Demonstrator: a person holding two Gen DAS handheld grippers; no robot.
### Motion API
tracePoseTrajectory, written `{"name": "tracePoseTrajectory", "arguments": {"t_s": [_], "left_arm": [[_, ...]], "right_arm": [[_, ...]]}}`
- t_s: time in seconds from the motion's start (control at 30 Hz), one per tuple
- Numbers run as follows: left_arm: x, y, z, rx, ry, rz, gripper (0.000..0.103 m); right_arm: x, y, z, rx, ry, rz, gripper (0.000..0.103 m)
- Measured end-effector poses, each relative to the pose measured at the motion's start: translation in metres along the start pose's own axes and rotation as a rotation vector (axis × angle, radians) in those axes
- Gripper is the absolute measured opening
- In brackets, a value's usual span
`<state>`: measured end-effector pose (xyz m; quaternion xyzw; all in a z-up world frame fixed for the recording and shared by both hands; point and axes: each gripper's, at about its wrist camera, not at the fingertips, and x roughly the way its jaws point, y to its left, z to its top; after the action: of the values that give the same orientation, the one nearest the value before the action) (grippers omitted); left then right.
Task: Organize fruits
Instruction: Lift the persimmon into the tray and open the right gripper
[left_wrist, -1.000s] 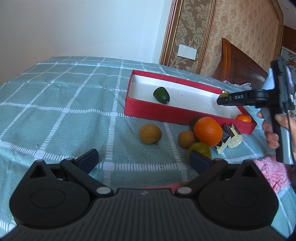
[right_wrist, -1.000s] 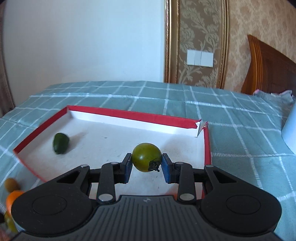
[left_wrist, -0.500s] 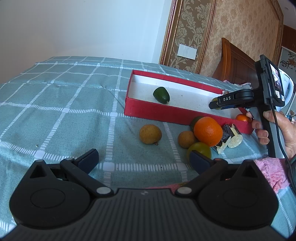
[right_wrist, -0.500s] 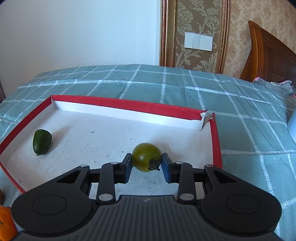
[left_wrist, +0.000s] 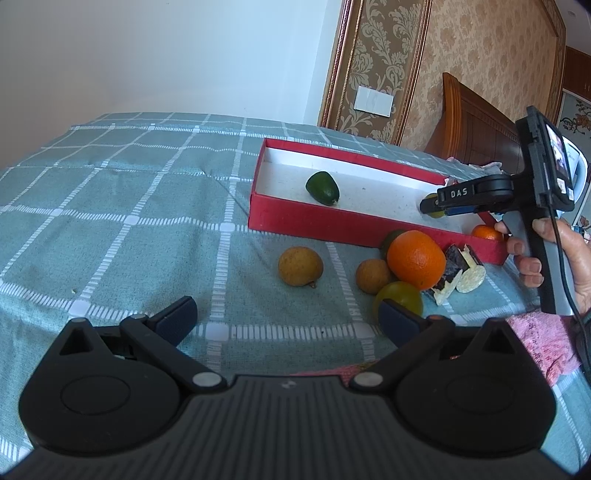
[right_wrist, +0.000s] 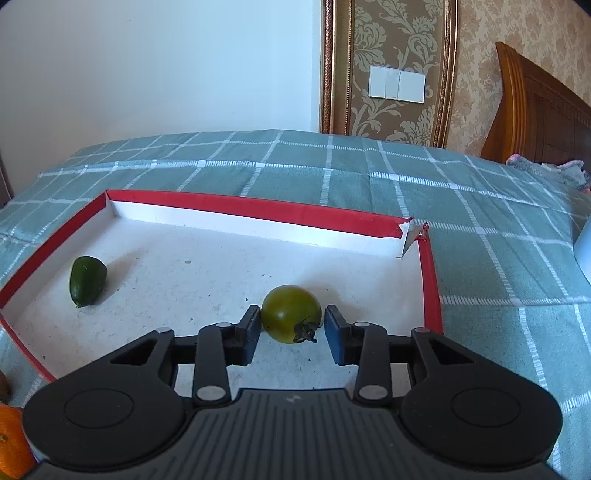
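Observation:
A red box with a white floor lies on the checked bedspread. A dark green fruit lies at its left. A round green tomato rests on the box floor between the fingers of my right gripper; the jaws have parted, with a gap at the right pad. In the left wrist view the box holds the dark green fruit, and the right gripper reaches in from the right. My left gripper is open and empty over the bedspread, near loose fruits.
In front of the box lie two brown round fruits, a big orange, a yellow-green fruit, a small orange and cut pieces. A pink cloth lies at the right. A wooden headboard stands behind.
My right gripper lowered the green tomato onto the box floor and its jaws have opened slightly. The left gripper has not moved.

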<state>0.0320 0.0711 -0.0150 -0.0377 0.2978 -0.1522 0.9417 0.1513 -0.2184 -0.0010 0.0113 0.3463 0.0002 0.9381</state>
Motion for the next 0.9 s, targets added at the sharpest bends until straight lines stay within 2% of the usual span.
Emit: {"name": "tracePoseTrajectory", "arguments": {"t_s": [0.03, 0.1, 0.3, 0.4, 0.6, 0.73, 0.83, 0.9], "left_arm": [[0.0, 0.0, 0.0, 0.001, 0.001, 0.001, 0.103], [0.0, -0.001, 0.0, 0.004, 0.002, 0.003, 0.103], [0.001, -0.002, 0.0, 0.009, 0.004, 0.006, 0.103], [0.001, -0.002, 0.0, 0.012, 0.006, 0.009, 0.103], [0.001, -0.002, 0.0, 0.012, 0.006, 0.009, 0.103], [0.001, -0.002, 0.001, 0.01, 0.004, 0.011, 0.103], [0.001, -0.004, 0.001, -0.012, -0.004, 0.08, 0.103], [0.0, -0.002, 0.001, -0.049, -0.02, 0.086, 0.103]], "right_arm": [[-0.002, -0.001, 0.0, 0.004, -0.007, -0.004, 0.053], [-0.007, -0.003, 0.0, 0.008, -0.024, -0.001, 0.063], [-0.028, -0.01, -0.007, 0.042, -0.054, 0.028, 0.065], [-0.047, -0.015, -0.015, 0.049, -0.069, 0.042, 0.07], [-0.093, -0.023, -0.05, 0.015, -0.143, 0.092, 0.078], [-0.113, -0.023, -0.078, -0.029, -0.167, 0.113, 0.078], [-0.119, -0.024, -0.093, -0.039, -0.188, 0.105, 0.078], [-0.117, -0.024, -0.096, -0.042, -0.172, 0.089, 0.078]]}}
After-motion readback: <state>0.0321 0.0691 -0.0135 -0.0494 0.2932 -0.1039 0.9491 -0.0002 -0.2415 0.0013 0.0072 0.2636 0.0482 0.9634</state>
